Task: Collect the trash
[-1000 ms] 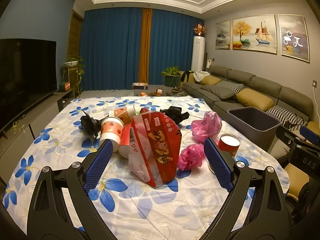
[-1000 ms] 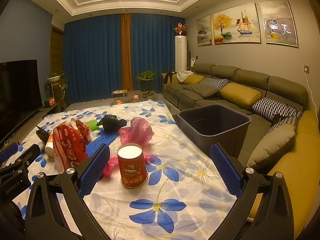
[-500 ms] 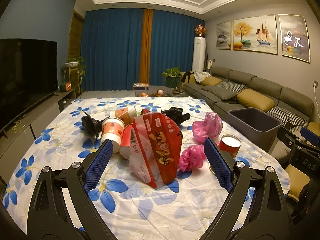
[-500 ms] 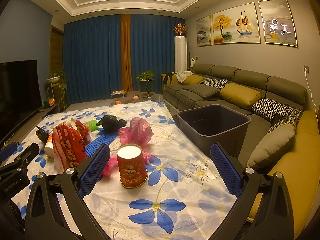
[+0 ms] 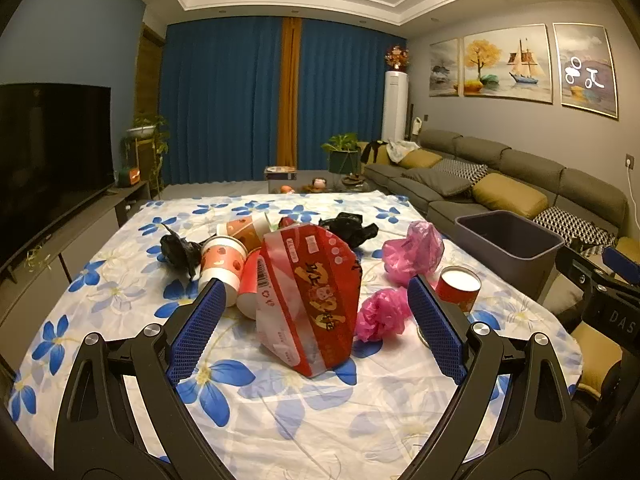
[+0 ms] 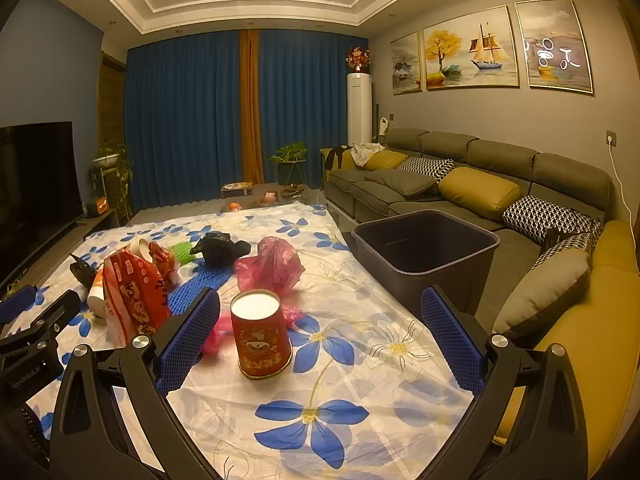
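Note:
A red snack bag [image 5: 308,300] stands on the flowered tablecloth [image 5: 280,412], just beyond my open left gripper [image 5: 316,332]. Behind it lie paper cups [image 5: 222,266], black bags [image 5: 348,230] and pink plastic bags [image 5: 412,252]. In the right wrist view, a red can [image 6: 262,334] with a white top stands upright between the spread fingers of my open right gripper [image 6: 320,344], nearer the left finger. The snack bag [image 6: 134,300] shows at the left there. A dark grey bin [image 6: 426,256] stands off the table's right edge, and nothing shows inside it.
A grey sofa [image 6: 480,184] with yellow and patterned cushions runs along the right wall. A television [image 5: 48,152] on a low cabinet lines the left. Blue curtains close the far end. A blue foam net [image 6: 204,280] lies among the trash.
Both grippers have drifted only slightly; the trash on the table has not moved, and both grippers stay open.

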### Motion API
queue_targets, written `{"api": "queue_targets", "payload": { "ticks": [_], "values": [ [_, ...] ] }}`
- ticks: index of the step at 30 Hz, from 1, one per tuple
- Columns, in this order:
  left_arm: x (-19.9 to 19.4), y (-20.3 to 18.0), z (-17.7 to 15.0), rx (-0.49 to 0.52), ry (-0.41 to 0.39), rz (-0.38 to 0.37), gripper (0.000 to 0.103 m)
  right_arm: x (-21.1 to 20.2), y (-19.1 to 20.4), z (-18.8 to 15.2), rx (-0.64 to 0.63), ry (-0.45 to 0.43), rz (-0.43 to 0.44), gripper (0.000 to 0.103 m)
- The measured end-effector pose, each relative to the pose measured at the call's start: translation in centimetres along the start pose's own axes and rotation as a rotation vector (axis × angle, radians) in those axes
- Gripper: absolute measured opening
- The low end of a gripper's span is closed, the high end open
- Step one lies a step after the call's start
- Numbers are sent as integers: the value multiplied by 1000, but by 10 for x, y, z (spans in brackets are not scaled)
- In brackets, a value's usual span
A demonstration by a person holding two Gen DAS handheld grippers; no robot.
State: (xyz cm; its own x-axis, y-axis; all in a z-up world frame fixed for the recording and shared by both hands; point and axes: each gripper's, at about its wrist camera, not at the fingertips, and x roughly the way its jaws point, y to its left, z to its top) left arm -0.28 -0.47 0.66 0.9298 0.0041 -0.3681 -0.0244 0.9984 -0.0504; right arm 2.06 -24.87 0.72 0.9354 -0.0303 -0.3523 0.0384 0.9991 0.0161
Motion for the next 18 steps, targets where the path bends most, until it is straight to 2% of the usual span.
{"api": "queue_targets", "payload": {
  "ticks": [13,18],
  "values": [
    [4,-7,-1,33,-12,14,91,0,-1,1,3,-3,-3,98],
    [3,-8,0,31,-18,-3,90,1,-3,3,7,-5,-6,98]
  ]
}}
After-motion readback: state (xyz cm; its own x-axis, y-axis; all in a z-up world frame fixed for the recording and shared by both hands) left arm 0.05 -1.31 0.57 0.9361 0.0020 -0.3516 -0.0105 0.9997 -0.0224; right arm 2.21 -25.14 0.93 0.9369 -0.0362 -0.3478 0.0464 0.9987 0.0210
